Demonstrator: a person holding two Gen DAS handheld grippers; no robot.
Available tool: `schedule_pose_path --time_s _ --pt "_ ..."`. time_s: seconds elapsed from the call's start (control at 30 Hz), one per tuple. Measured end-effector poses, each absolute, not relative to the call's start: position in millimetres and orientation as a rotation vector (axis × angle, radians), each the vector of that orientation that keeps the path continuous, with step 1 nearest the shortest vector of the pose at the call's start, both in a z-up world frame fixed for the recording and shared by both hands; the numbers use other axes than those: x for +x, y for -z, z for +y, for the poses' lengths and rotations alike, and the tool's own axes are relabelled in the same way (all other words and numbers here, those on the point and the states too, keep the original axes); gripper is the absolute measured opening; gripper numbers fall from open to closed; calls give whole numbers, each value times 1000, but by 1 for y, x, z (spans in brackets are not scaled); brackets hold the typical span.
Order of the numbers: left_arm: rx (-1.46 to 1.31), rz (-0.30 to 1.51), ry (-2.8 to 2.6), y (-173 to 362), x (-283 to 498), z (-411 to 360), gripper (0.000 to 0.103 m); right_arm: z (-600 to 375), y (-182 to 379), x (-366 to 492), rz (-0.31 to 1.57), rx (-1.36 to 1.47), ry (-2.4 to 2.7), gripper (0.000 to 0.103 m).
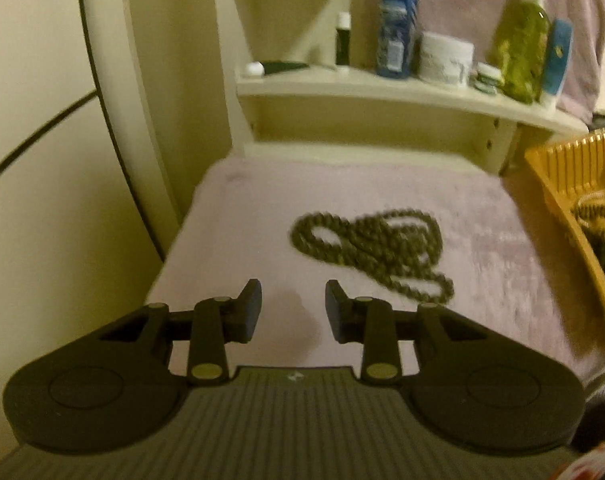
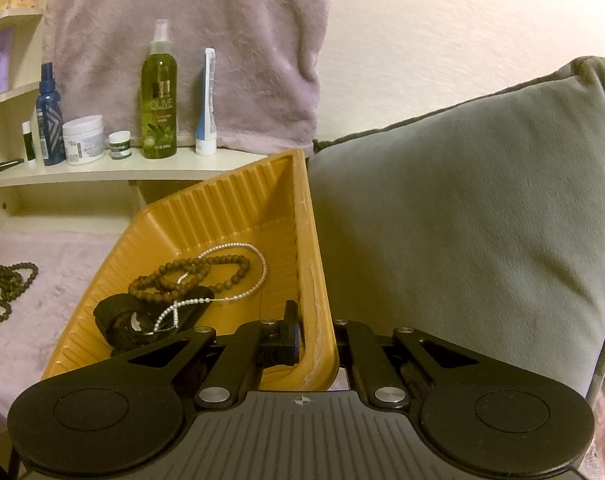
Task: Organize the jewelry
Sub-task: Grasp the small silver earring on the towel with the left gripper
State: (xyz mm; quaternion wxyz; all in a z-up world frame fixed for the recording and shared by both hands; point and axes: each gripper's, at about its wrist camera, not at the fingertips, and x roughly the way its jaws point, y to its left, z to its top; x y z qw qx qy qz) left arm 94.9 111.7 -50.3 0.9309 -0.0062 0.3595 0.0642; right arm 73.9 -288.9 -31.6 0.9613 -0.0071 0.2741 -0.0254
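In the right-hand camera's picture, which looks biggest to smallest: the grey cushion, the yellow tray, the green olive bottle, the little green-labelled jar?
1. Grey cushion
2. Yellow tray
3. Green olive bottle
4. Little jar

The cushion and tray sit nearer the camera, which inflates them.

Pink blanket (image 1: 262, 208) carries a dark bead necklace (image 1: 374, 248) at centre, yellow tray (image 1: 558, 184) at three o'clock.

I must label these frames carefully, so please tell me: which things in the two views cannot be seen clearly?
- Bead necklace on the pink blanket: left wrist view, motion blur hides single beads.
- Yellow tray: left wrist view, cut by the right edge.
- Right gripper, shut on the tray rim: right wrist view, the rim hides one finger.
- Black item in the tray: partly covered by necklaces.
- Jar labels: too small.
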Motion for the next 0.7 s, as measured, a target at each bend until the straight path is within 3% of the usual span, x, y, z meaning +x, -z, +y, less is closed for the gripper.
schedule_pose_path --time_s 0.47,0.7 --pt "39 731 -97 79 104 74 30 -290 33 74 561 -13 55 5" --pt "31 736 -95 84 106 73 22 -291 34 75 561 -14 56 5"
